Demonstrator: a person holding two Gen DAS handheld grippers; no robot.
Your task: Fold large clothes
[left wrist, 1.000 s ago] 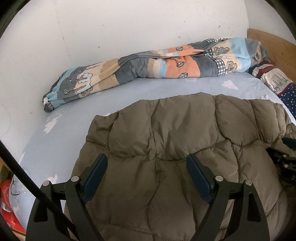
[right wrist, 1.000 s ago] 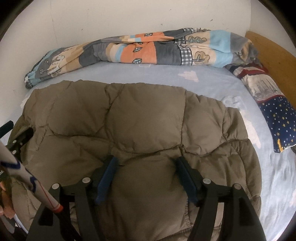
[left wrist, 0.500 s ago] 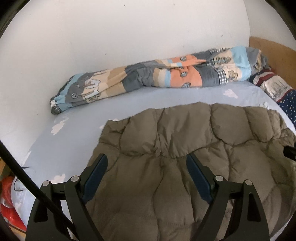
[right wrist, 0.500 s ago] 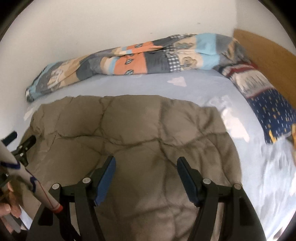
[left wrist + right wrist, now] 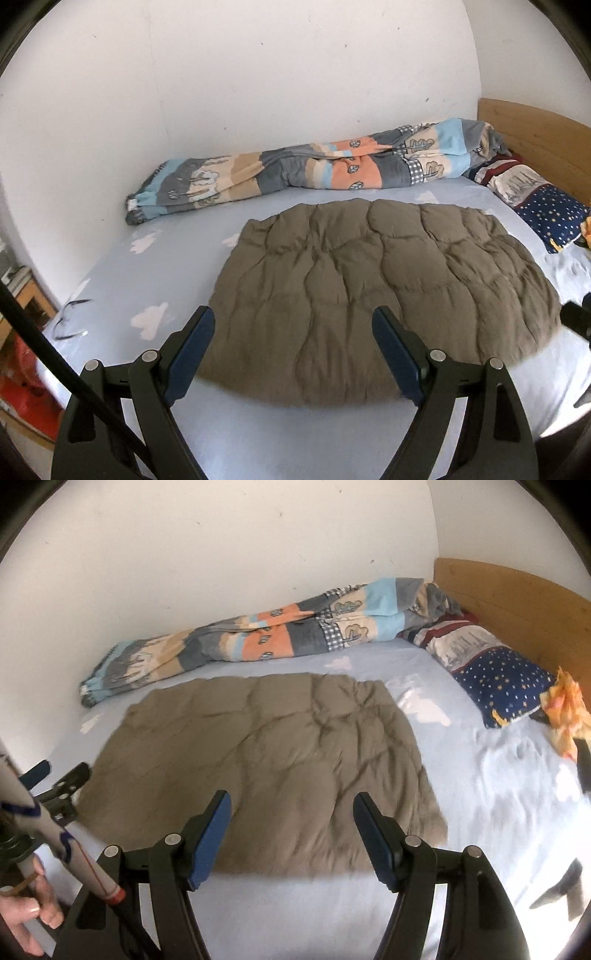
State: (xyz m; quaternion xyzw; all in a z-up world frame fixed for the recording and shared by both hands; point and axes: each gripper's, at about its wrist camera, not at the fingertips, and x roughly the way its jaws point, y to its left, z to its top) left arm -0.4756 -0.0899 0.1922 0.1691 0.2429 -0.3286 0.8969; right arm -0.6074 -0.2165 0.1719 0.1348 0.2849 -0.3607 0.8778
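Observation:
A puffy olive-brown quilted garment (image 5: 373,291) lies folded flat as a rough rectangle in the middle of the bed; the right wrist view shows the same garment (image 5: 266,764). My left gripper (image 5: 293,332) hangs open above the garment's near edge, its blue pads apart with nothing between them. My right gripper (image 5: 291,818) is open too, held above the near edge and clear of the cloth. The left gripper's fingers (image 5: 55,779) show at the left edge of the right wrist view, by the garment's left side.
The bed has a light blue sheet (image 5: 155,280) with white clouds. A rolled patchwork blanket (image 5: 314,171) lies along the white wall. A star-patterned pillow (image 5: 495,679) and an orange cloth (image 5: 565,709) lie by the wooden headboard (image 5: 517,594). A hand (image 5: 29,915) grips a handle at lower left.
Both grippers have drawn back and up from the garment, which now looks smaller and lies whole in view. Bare sheet now shows between the garment's near edge and the fingers.

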